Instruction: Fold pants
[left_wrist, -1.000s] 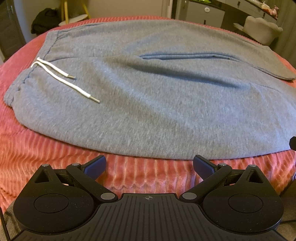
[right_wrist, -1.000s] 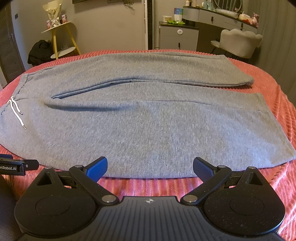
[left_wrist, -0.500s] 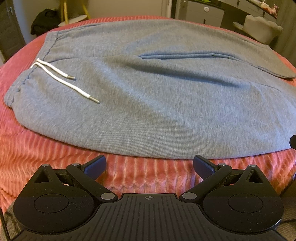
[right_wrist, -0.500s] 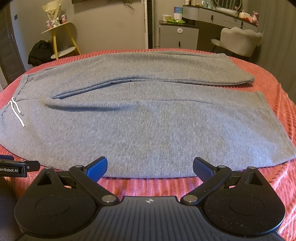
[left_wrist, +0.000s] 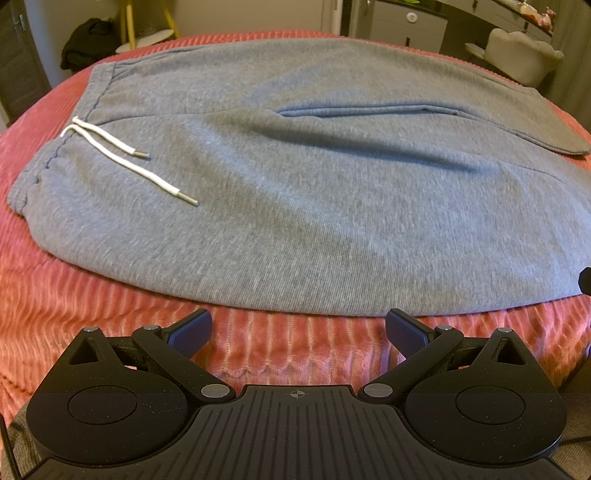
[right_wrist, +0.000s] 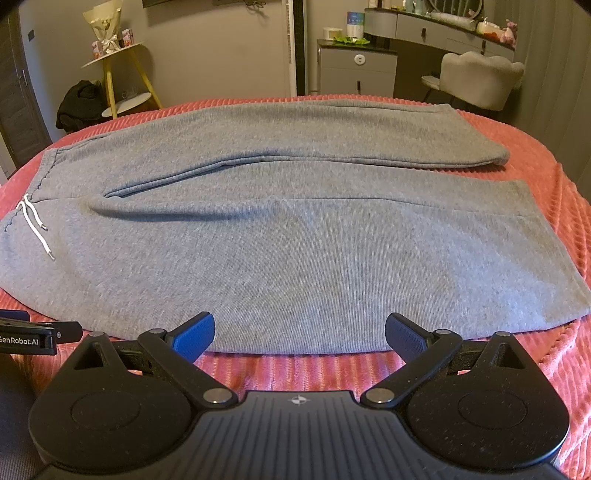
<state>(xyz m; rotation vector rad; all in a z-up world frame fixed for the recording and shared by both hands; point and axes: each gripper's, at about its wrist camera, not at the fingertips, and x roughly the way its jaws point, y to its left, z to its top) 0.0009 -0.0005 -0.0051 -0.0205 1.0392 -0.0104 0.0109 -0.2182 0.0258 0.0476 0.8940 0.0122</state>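
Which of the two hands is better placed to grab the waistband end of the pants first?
Left. The left gripper, fingers spread, faces the waistband and drawstring of the pants. The right gripper sits farther toward the leg hems.

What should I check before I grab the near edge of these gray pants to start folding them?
1. Left hand-held gripper open and empty: ok.
2. Right hand-held gripper open and empty: ok.
3. Gray pants spread flat on the red bedspread, both legs side by side: ok.
4. Near edge of the pants in front of both grippers, not yet between the fingers: ok.
5. White drawstring lying loose on top near the waistband, could get caught in the fold: not ok.
6. Far leg cuff free of anything pinning it: cannot tell.
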